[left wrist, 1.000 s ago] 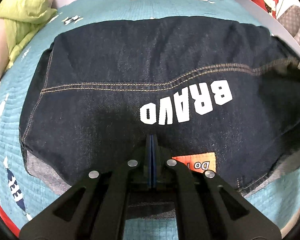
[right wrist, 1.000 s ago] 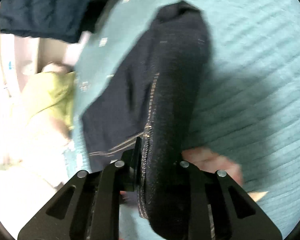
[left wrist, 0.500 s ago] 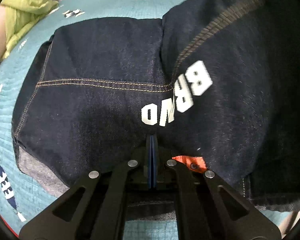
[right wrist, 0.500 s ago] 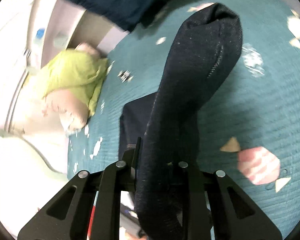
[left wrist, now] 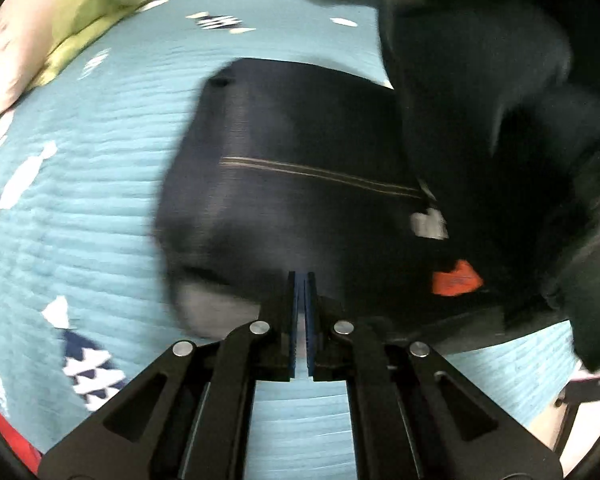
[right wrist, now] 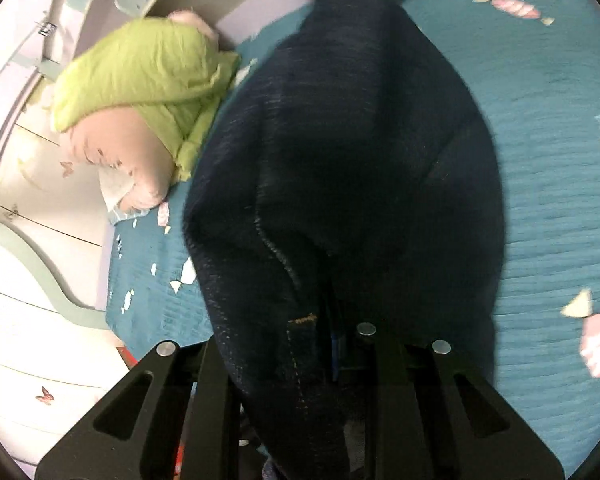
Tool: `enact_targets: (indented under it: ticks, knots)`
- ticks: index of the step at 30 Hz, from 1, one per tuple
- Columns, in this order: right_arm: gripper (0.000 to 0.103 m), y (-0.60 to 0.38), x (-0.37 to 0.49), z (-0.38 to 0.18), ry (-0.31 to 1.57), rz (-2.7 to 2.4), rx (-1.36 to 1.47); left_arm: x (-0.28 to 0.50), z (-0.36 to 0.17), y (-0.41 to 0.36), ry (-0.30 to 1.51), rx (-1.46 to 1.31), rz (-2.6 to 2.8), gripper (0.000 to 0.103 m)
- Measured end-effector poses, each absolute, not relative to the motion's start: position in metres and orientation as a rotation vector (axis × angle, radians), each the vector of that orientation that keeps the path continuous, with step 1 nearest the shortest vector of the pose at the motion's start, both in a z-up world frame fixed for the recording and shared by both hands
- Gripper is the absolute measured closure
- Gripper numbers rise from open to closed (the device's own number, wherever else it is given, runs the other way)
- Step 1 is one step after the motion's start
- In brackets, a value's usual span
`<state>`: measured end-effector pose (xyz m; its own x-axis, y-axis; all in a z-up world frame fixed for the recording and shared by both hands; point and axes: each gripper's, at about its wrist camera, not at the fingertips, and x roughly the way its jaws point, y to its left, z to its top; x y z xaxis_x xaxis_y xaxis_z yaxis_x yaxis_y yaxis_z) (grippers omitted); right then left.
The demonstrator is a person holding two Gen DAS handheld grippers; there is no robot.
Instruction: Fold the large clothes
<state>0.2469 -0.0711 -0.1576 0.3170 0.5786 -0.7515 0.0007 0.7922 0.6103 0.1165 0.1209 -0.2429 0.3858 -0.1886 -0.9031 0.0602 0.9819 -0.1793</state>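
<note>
A dark denim garment (left wrist: 300, 184) with tan stitching lies on the teal quilt (left wrist: 80, 200). Its right side is lifted and draped over in a dark mass (left wrist: 500, 100). An orange label (left wrist: 456, 278) and a scrap of white lettering (left wrist: 428, 224) peek out at the fold. My left gripper (left wrist: 300, 280) hovers over the garment's near edge. It is shut but for a thin slit as its jaws start opening, with nothing between them. In the right wrist view my right gripper (right wrist: 332, 332) is shut on a thick fold of the denim (right wrist: 340, 160), which hangs from it and hides the fingertips.
A lime-green and pink pillow (right wrist: 140, 80) lies at the bed's far left, also seen as the pillow (left wrist: 60, 20) in the left wrist view. White cabinets (right wrist: 28, 240) stand beside the bed. The patterned quilt (right wrist: 540, 160) spreads out to the right of the garment.
The right gripper has carried its denim fold up and over the garment, covering most of the white lettering. The left gripper has drawn back toward the near edge, and a slit has appeared between its pads.
</note>
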Motion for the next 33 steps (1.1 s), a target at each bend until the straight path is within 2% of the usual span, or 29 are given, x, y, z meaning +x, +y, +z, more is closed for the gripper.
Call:
enact_targets:
  ticks: [2, 5, 7, 9, 11, 13, 15, 17, 20, 21, 23, 25, 27, 30, 32, 33]
  knots:
    - [0.085, -0.049, 0.258, -0.184, 1.266, 0.398, 0.584, 0.117, -0.242, 0.154, 1.152, -0.197, -0.126, 0.099]
    - [0.077, -0.019, 0.271, -0.220, 1.326, 0.395, 0.570, 0.129, -0.251, 0.197, 1.174, -0.257, -0.070, 0.099]
    - [0.067, -0.004, 0.278, -0.247, 1.379, 0.421, 0.619, 0.135, -0.258, 0.219, 1.208, -0.293, -0.040, 0.099]
    - [0.062, 0.005, 0.278, -0.267, 1.427, 0.433, 0.691, 0.134, -0.261, 0.237, 1.233, -0.319, -0.030, 0.099]
    - [0.051, 0.008, 0.278, -0.266, 1.416, 0.492, 0.769, 0.137, -0.258, 0.248, 1.234, -0.310, -0.020, 0.099]
    - [0.035, 0.013, 0.277, -0.262, 1.431, 0.621, 0.880, 0.137, -0.254, 0.257, 1.222, -0.313, -0.020, 0.099]
    - [0.035, 0.017, 0.273, -0.258, 1.447, 0.676, 0.953, 0.135, -0.249, 0.259, 1.221, -0.321, -0.021, 0.089]
    - [0.035, 0.008, 0.268, -0.248, 1.420, 0.639, 0.930, 0.135, -0.240, 0.259, 1.200, -0.322, -0.037, 0.088]
    - [0.043, -0.009, 0.257, -0.211, 1.295, 0.519, 0.709, 0.137, -0.226, 0.250, 1.159, -0.297, -0.062, 0.088]
    - [0.050, -0.017, 0.250, -0.200, 1.254, 0.445, 0.619, 0.138, -0.224, 0.245, 1.152, -0.295, -0.074, 0.088]
    - [0.057, -0.039, 0.235, -0.184, 1.191, 0.332, 0.529, 0.141, -0.214, 0.234, 1.132, -0.315, -0.116, 0.088]
    - [0.068, -0.056, 0.222, -0.185, 1.197, 0.331, 0.553, 0.149, -0.211, 0.218, 1.149, -0.346, -0.188, 0.085]
    - [0.071, -0.061, 0.212, -0.195, 1.261, 0.262, 0.519, 0.152, -0.215, 0.202, 1.177, -0.345, -0.235, 0.078]
    - [0.075, -0.067, 0.200, -0.228, 1.332, 0.217, 0.488, 0.154, -0.236, 0.173, 1.215, -0.231, -0.210, 0.078]
    - [0.088, -0.063, 0.214, -0.257, 1.372, 0.166, 0.470, 0.159, -0.274, 0.162, 1.285, -0.164, -0.160, 0.078]
    - [0.103, -0.059, 0.216, -0.265, 1.388, 0.148, 0.483, 0.158, -0.280, 0.160, 1.276, -0.141, -0.139, 0.078]
